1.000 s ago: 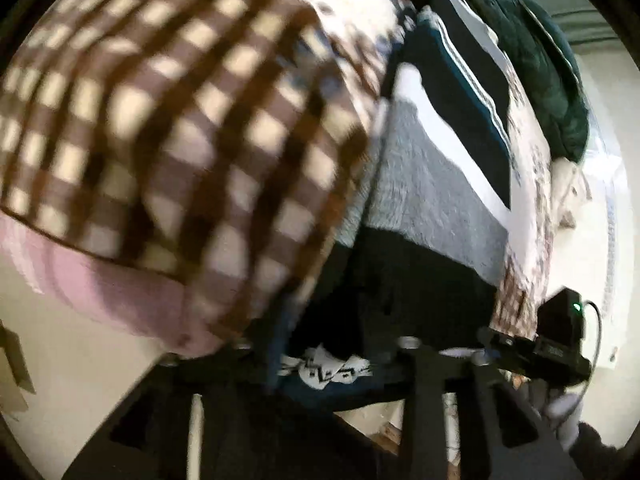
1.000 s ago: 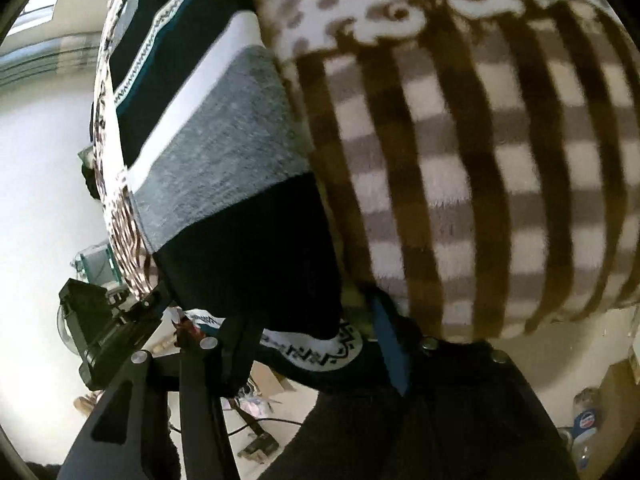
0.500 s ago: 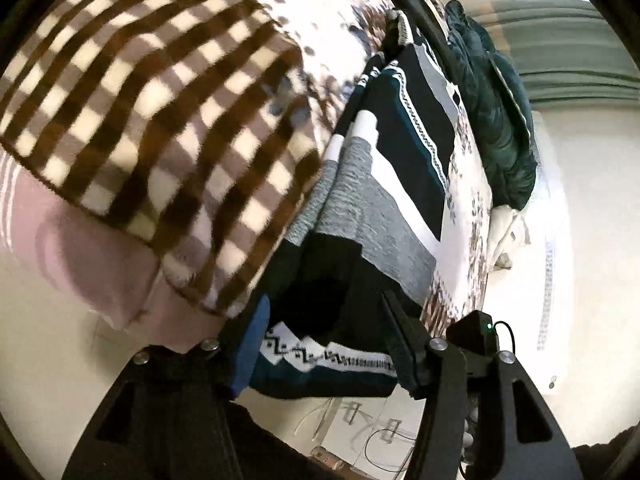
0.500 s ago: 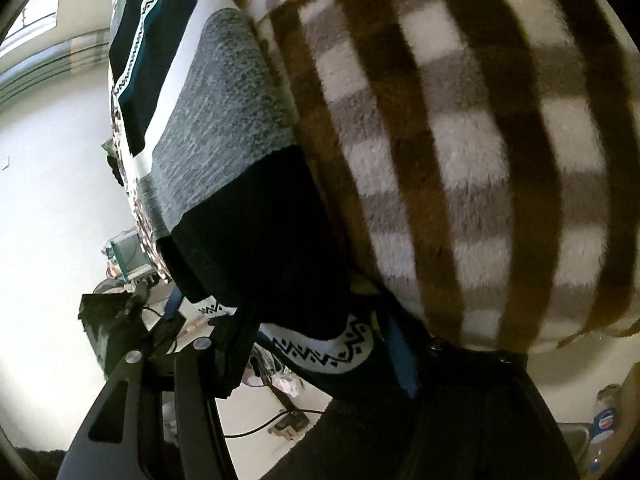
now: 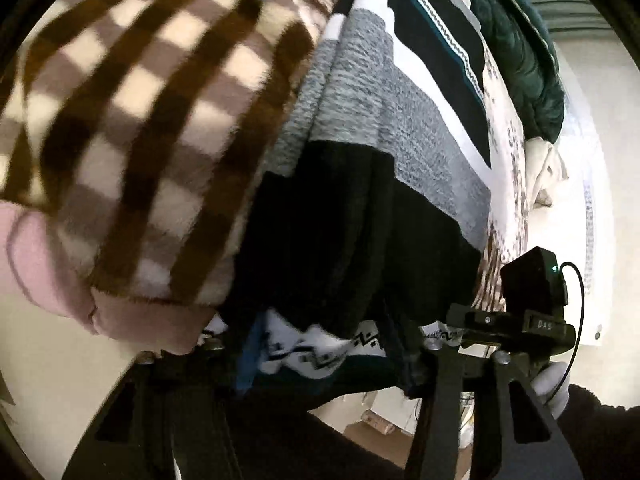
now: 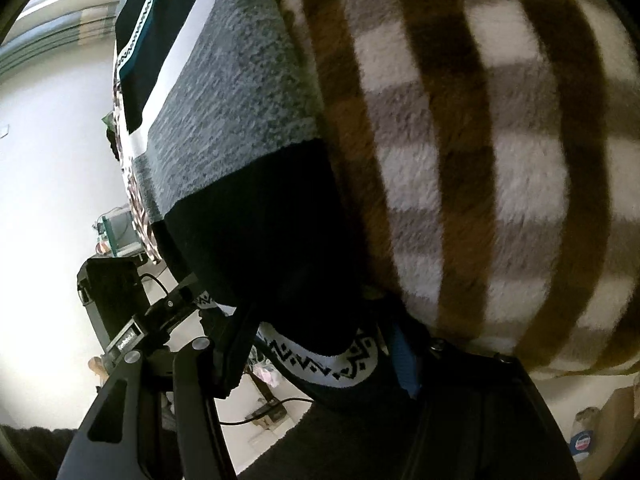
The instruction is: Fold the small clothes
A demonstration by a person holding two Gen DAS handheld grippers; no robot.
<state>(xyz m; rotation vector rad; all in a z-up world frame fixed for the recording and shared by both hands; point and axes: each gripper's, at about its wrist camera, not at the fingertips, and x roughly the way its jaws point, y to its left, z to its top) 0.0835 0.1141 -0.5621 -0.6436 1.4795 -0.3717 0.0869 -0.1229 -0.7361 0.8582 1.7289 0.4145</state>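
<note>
A knitted sweater (image 5: 360,152) with black, grey, white and teal bands lies on the bed and hangs over its edge. It also fills the left of the right wrist view (image 6: 240,128). My left gripper (image 5: 320,356) holds the patterned white hem (image 5: 316,354) between its fingers. My right gripper (image 6: 320,356) holds the same hem (image 6: 320,360) further along. Each gripper shows in the other's view, the right one (image 5: 516,320) and the left one (image 6: 132,332).
A brown and white checked fleece blanket (image 5: 132,112) covers the bed beside the sweater, over pink bedding (image 5: 40,264). A dark green quilted jacket (image 5: 520,48) lies at the far end. The floor below holds cables and small items (image 6: 264,408).
Both grippers have drawn closer to the bed edge, so the sweater and blanket fill more of each view. The hem stays held in both.
</note>
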